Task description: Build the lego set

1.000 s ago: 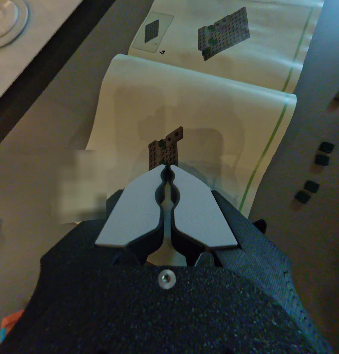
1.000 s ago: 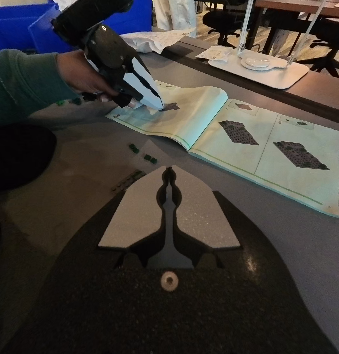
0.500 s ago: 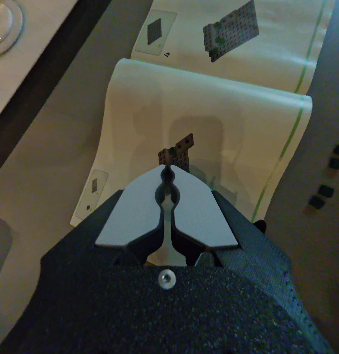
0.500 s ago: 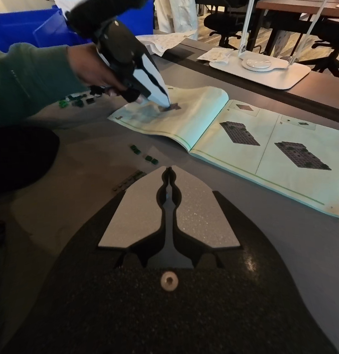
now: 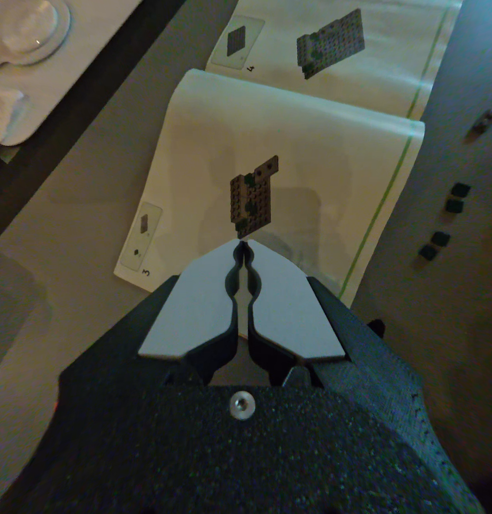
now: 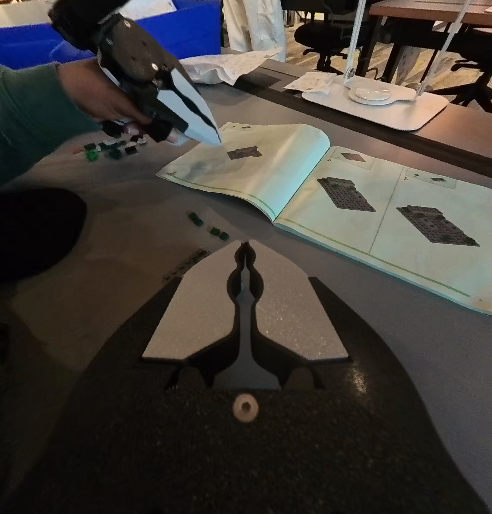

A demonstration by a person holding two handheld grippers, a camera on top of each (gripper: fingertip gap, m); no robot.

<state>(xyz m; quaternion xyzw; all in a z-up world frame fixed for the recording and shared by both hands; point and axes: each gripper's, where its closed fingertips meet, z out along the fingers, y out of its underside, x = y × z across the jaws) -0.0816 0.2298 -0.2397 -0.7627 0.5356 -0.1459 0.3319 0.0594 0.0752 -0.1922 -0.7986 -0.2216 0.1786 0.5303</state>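
Observation:
The open instruction booklet (image 5: pixel 294 155) lies on the grey table (image 6: pixel 378 347); it also shows in the right wrist view (image 6: pixel 281 172). My left gripper (image 5: pixel 243 242) is shut and empty, hovering just off the printed model picture (image 5: pixel 250 200) on the left page. It also shows in the right wrist view (image 6: pixel 218 140), tips pointing down at that page. My right gripper (image 6: pixel 245 243) is shut and empty, low over the table in front of the booklet. Small dark green bricks (image 5: pixel 453 205) lie beside the booklet, just beyond my right gripper (image 6: pixel 219 233). A dark narrow plate (image 6: pixel 189 261) lies left of its tips.
A pile of small green, dark and light pieces (image 6: pixel 111 147) lies at the far left under the person's hand. A white lamp base (image 6: pixel 378 108) stands behind the booklet. A blue bin (image 6: pixel 183 30) and a white bag (image 6: pixel 225 66) are at the back. A green sleeve (image 6: pixel 22 119) reaches in from the left. The grippers' ends are close to 20 cm from one another. The left gripper is farther from the dark narrow plate (image 6: pixel 189 261), some 20 cm, than the right, some 9 cm.
My left gripper has drawn up and back from the page, so the printed model picture now shows whole beyond its tips. My right gripper has hardly moved.

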